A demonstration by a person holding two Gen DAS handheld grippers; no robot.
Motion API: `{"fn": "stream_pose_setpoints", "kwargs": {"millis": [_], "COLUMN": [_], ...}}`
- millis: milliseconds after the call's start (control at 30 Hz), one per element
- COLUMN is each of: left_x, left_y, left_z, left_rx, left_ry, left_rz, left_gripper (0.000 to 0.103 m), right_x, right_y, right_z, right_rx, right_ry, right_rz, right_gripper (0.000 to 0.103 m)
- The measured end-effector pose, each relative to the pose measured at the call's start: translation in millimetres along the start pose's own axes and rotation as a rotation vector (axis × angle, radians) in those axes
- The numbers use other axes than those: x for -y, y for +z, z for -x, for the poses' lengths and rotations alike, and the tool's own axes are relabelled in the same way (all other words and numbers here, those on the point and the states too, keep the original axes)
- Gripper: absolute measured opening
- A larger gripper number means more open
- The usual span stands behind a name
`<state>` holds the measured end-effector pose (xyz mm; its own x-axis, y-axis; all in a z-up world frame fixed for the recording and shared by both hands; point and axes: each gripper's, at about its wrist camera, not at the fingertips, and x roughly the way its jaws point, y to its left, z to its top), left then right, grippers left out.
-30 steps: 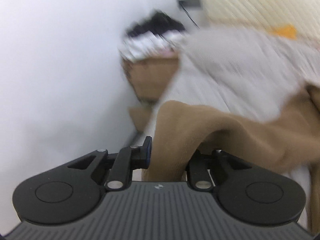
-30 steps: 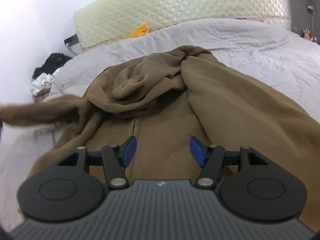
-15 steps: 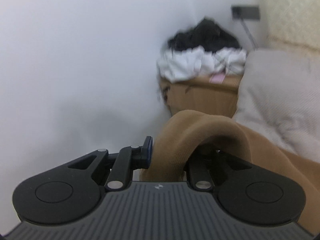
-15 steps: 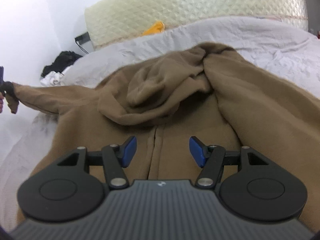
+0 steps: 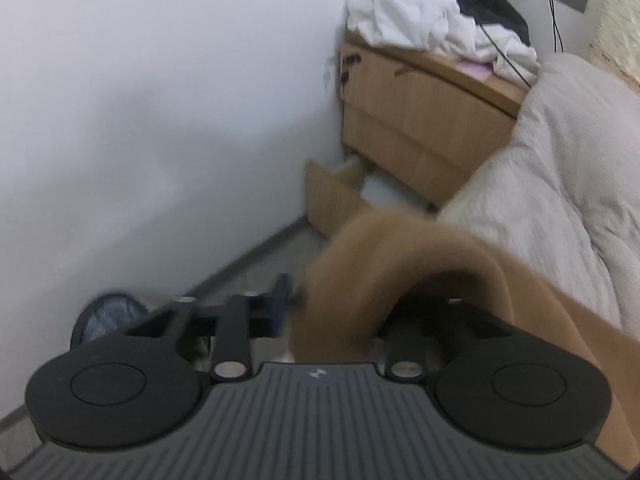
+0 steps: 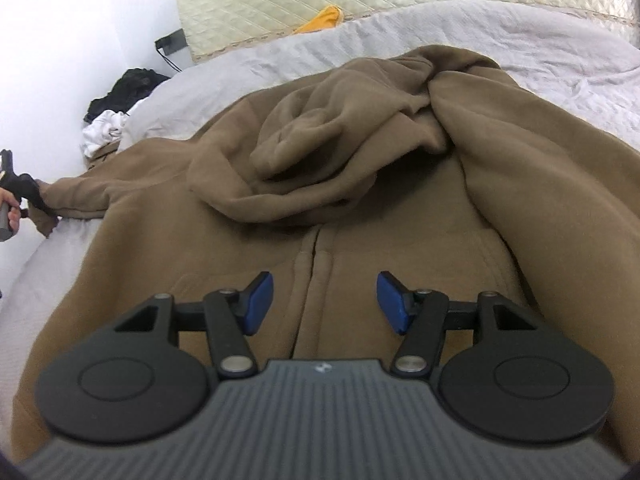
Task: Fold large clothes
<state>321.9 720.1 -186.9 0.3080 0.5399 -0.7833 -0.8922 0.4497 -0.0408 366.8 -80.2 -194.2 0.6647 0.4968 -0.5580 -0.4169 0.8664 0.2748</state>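
Note:
A large brown hoodie (image 6: 360, 216) lies front-up on the grey bed cover (image 6: 520, 40), hood bunched over the chest. My right gripper (image 6: 325, 302) is open and empty, hovering over the zipper near the hem. My left gripper (image 5: 332, 312) is shut on the end of the hoodie's left sleeve (image 5: 400, 264), held out past the bed's left edge. In the right wrist view the left gripper (image 6: 24, 192) shows at the far left, with the sleeve (image 6: 92, 192) stretched to it.
A wooden nightstand (image 5: 420, 120) piled with white and black clothes (image 5: 440, 20) stands by the white wall. A bin (image 5: 108, 316) sits on the floor. A quilted headboard (image 6: 400, 4) and an orange item (image 6: 324, 18) are at the bed's far end.
My left gripper has pulled the sleeve outward to the left, away from the body of the hoodie, and tilted down toward the floor. My right gripper has shifted slightly forward and stays open.

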Motion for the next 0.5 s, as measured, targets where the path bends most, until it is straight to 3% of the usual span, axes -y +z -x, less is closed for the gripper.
{"fn": "stream_pose_setpoints", "kwargs": {"millis": [67,133,300,500], "left_x": [-12,-20,-23,-1], "left_y": [-6,-14,-46,-112], "left_z": [11,31,94,173], "left_rx": [-0.051,-0.043,-0.026,-0.092], "left_ry": [-0.038,-0.045,-0.077,-0.219], "left_rz": [0.035,0.060,0.021,-0.015], "left_gripper": [0.066,0.075,0.076,0.076], "right_x": [0,-1,-10,-15], "right_y": [-2,-3,-5,-9], "right_z": [4,8,25,58], "right_rx": [-0.003,-0.008,0.013,0.065], "right_ry": [0.017,0.033,0.057,0.096], "right_rz": [-0.009,-0.017,0.011,0.031], "right_gripper": [0.060,0.060,0.060,0.060]}}
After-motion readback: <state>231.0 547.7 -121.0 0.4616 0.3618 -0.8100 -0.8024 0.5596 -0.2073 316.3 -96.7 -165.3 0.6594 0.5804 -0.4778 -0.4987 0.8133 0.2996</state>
